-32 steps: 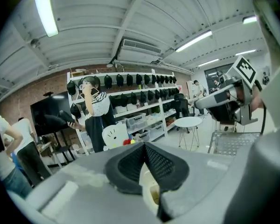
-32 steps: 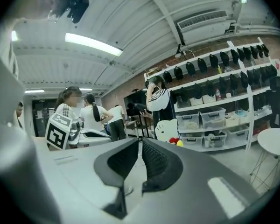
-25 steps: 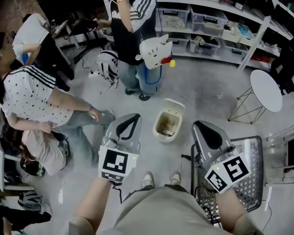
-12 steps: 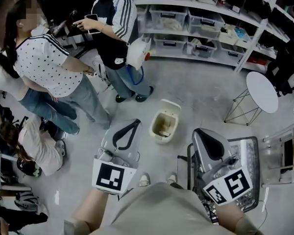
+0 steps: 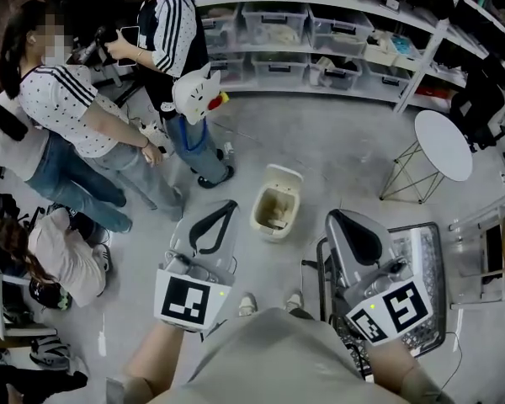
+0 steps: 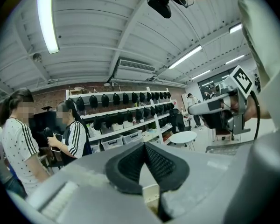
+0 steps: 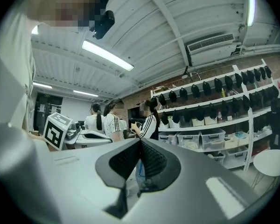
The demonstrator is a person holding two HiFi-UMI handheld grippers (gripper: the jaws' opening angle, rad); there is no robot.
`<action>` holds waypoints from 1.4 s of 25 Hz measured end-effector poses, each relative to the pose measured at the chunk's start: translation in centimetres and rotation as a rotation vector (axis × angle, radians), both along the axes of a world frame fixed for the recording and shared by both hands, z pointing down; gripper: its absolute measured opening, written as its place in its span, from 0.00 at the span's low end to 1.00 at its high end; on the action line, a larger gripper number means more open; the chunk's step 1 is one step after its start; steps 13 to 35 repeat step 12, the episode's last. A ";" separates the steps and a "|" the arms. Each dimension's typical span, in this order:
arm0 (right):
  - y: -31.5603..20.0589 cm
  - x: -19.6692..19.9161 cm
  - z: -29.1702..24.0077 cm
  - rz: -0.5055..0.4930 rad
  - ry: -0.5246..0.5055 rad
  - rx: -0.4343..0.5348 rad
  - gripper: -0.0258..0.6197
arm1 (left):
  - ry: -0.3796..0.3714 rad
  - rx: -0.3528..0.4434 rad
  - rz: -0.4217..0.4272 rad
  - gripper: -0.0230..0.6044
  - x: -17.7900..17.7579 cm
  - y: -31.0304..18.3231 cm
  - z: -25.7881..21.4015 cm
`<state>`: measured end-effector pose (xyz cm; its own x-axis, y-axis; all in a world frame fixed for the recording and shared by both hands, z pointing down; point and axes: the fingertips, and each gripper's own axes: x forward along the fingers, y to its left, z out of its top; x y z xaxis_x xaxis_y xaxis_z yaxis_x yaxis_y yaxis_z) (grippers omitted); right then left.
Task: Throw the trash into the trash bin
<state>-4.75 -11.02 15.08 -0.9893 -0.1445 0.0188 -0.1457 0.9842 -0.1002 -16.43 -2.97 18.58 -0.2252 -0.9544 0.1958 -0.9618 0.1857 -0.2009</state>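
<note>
A cream trash bin (image 5: 277,199) stands open on the grey floor ahead of my feet, with some pale crumpled bits inside. My left gripper (image 5: 224,206) hovers just left of the bin, and my right gripper (image 5: 336,217) just right of it; both point forward, roughly level. In the left gripper view the left gripper (image 6: 143,144) has its black pads meeting at the tips with nothing between them. The right gripper (image 7: 140,140) is likewise shut and empty in its own view. I see no trash held by either.
Two people (image 5: 76,116) stand at the left, and another is low by the left edge. Shelves (image 5: 320,23) with plastic boxes line the far wall. A round white side table (image 5: 443,144) stands at the right, and a metal wire cart (image 5: 425,255) sits under my right arm.
Both grippers have lifted a little and stayed shut and empty. The bin sits slightly further left in view. The people at the left have shifted across the floor.
</note>
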 end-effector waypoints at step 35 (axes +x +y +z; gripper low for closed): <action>1.4 1.9 -0.2 0.016 -0.004 0.045 0.05 | 0.003 0.012 0.029 0.04 2.3 0.7 -0.1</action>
